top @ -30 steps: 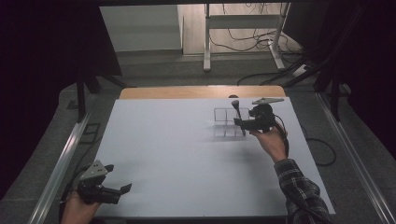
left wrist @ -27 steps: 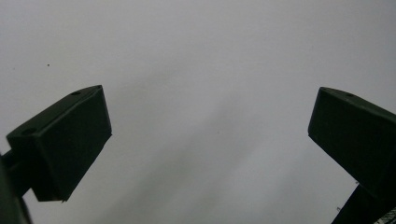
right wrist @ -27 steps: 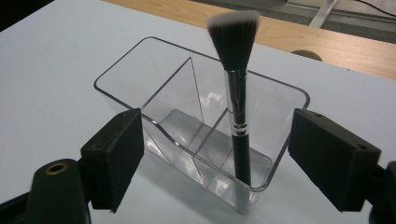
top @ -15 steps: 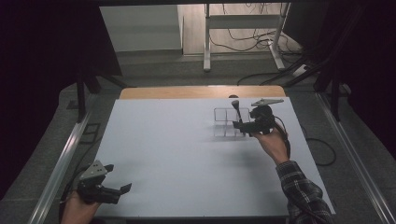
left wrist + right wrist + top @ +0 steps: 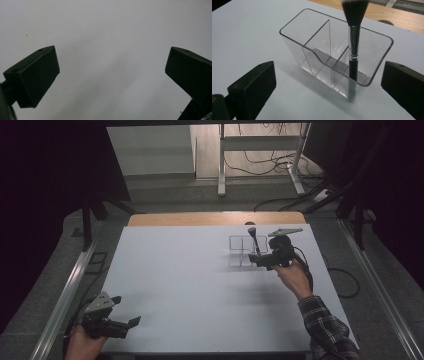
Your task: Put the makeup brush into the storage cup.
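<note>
Right gripper (image 5: pixel 328 82) first: its two black jaws stand wide apart, nothing between them, pointed straight at the clear organizer (image 5: pixel 336 53). In the high view that same gripper (image 5: pixel 256 261) sits just beside the organizer (image 5: pixel 241 251) at the far right of the table, the person's hand (image 5: pixel 292 276) behind it and a plaid sleeve (image 5: pixel 327 330) trailing toward the near edge.

Now the organizer itself: a transparent box with thin dividers splitting it into compartments, standing upright on the white table (image 5: pixel 242 32). A makeup brush (image 5: pixel 353 42) stands in the end compartment nearest the right-hand jaw, black handle down, silver ferrule above the rim, dark bristles with pale tips on top, leaning slightly. The other compartments look bare.

Over to the left gripper (image 5: pixel 112 72): jaws spread wide too, gripping nothing, with plain white tabletop beneath. From above, it (image 5: pixel 131 322) rests at the near left corner of the table (image 5: pixel 175 285), well apart from the organizer, a hand (image 5: pixel 82 346) holding it from below.

Beyond the white surface, a strip of wooden edge (image 5: pixel 200 218) runs along the far side.
</note>
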Demonstrator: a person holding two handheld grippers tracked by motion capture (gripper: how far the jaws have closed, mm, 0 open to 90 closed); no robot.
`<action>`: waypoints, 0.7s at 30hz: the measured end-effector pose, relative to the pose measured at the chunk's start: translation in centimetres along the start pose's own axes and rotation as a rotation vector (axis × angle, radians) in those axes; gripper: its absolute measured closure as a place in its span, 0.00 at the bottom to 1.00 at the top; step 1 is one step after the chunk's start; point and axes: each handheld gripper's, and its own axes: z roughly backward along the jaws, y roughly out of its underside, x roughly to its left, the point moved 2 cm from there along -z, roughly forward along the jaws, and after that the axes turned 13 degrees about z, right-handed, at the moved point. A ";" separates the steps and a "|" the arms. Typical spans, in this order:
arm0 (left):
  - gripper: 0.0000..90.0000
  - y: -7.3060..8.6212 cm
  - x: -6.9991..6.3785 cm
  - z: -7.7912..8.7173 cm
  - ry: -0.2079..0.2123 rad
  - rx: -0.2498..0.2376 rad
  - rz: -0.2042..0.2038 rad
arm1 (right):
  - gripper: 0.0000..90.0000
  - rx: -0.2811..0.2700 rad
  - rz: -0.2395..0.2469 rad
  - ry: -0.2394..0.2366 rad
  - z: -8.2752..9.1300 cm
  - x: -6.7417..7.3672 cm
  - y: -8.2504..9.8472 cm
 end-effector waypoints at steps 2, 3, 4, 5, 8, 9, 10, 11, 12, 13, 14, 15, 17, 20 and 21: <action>0.00 0.0 0.0 0.0 -0.001 0.001 -0.001 | 0.00 0.003 0.001 -0.005 0.2 0.1 0.0; 0.00 0.0 0.0 0.0 0.000 0.001 -0.002 | 0.00 0.002 0.001 -0.006 0.2 0.2 0.1; 0.00 0.0 0.0 0.0 0.000 0.001 -0.002 | 0.00 0.001 0.006 -0.007 0.3 0.3 0.1; 0.00 0.0 0.0 0.0 -0.001 0.001 -0.002 | 0.00 0.001 0.007 -0.004 0.3 0.3 0.1; 0.00 0.0 0.0 0.0 0.000 0.002 -0.003 | 0.00 0.010 0.006 -0.005 0.4 0.7 0.2; 0.00 0.0 0.0 0.0 -0.001 0.002 -0.003 | 0.00 0.012 0.004 -0.011 0.4 0.8 0.2; 0.00 0.0 0.0 0.0 -0.001 0.003 -0.004 | 0.00 0.016 0.001 -0.018 0.4 0.9 0.2; 0.00 0.0 0.0 0.0 0.000 0.003 -0.004 | 0.00 0.020 0.002 -0.028 0.4 1.0 0.3; 0.00 0.0 -0.1 0.0 0.000 0.003 -0.004 | 0.00 0.025 -0.001 -0.037 0.4 1.1 0.3; 0.00 0.0 -0.1 0.0 0.000 0.005 -0.006 | 0.00 0.029 -0.001 -0.042 0.4 1.1 0.3; 0.00 0.0 -0.1 0.0 0.000 0.005 -0.006 | 0.00 0.034 0.004 -0.046 0.5 1.3 0.3; 0.00 0.0 -0.1 0.0 0.000 0.004 -0.006 | 0.00 0.034 0.010 -0.046 0.5 1.4 0.3; 0.00 0.0 -0.1 0.0 0.001 0.005 -0.006 | 0.00 0.030 0.014 -0.049 0.7 1.5 0.3; 0.00 0.0 -0.1 0.0 0.001 0.005 -0.007 | 0.00 0.025 0.015 -0.052 0.9 1.7 0.5; 0.00 0.0 -0.1 0.0 0.001 0.004 -0.007 | 0.00 0.026 0.013 -0.054 1.0 1.7 0.5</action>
